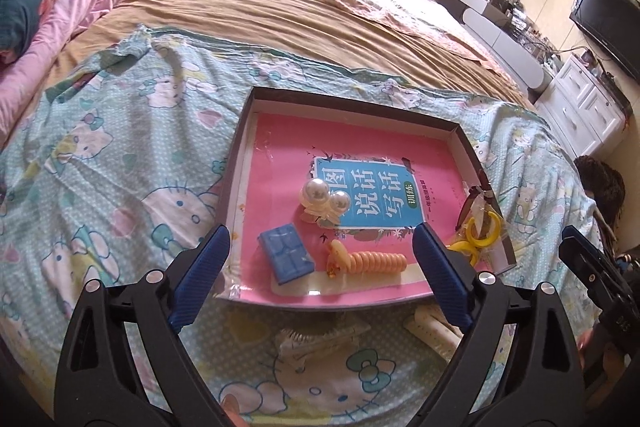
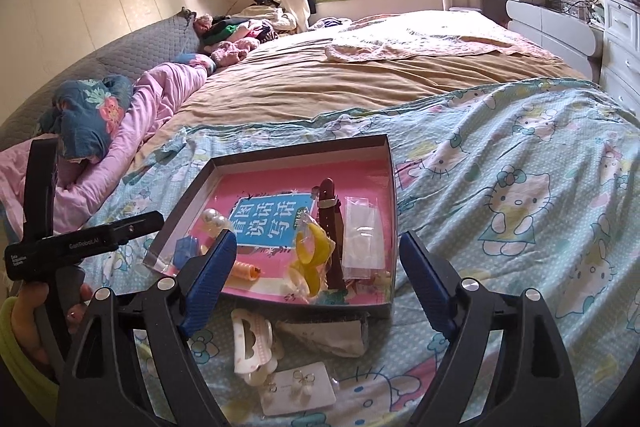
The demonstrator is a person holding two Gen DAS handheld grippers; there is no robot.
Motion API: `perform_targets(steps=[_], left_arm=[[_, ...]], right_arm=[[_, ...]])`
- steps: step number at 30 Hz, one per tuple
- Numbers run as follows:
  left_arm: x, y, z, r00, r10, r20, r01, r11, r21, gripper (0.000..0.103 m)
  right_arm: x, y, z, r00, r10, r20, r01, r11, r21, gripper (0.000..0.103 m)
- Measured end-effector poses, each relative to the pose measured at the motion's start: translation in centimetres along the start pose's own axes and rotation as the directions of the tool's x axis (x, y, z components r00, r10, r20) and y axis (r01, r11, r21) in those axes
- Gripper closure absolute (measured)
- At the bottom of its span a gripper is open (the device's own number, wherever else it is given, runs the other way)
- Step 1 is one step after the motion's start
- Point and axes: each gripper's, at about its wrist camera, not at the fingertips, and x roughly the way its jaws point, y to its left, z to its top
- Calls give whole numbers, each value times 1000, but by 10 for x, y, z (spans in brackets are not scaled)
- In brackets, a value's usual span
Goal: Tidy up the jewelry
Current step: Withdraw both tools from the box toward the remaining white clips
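Pink quilt [image 2: 160, 95] – television [image 1: 608, 23] – white dresser [image 1: 580, 107].

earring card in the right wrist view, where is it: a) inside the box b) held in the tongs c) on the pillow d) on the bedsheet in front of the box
d: the earring card lies on the bedsheet, nearer the camera than the box, beside the white hair claw.

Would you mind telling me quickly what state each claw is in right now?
Left claw: open, holding nothing, above the near edge of the box.
Right claw: open, holding nothing.
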Motion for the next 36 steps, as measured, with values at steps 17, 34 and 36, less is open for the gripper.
perform_targets(steps=[17,34,36], left_arm=[[-27,9,-18,1000,17,24,-16,1000,-26,17],[-21,18,-53,998,52,-33,-53,998,-27,17],[-19,20,-57,997,61,-44,-62,998,-23,17]], right_arm=[[-18,7,-15,1000,13,-19,-14,1000,-20,21],[-7,22,-54,987,66,-150,-76,995,-60,21],[-2,28,-58,982,80,-169,-93,993,-70,21]])
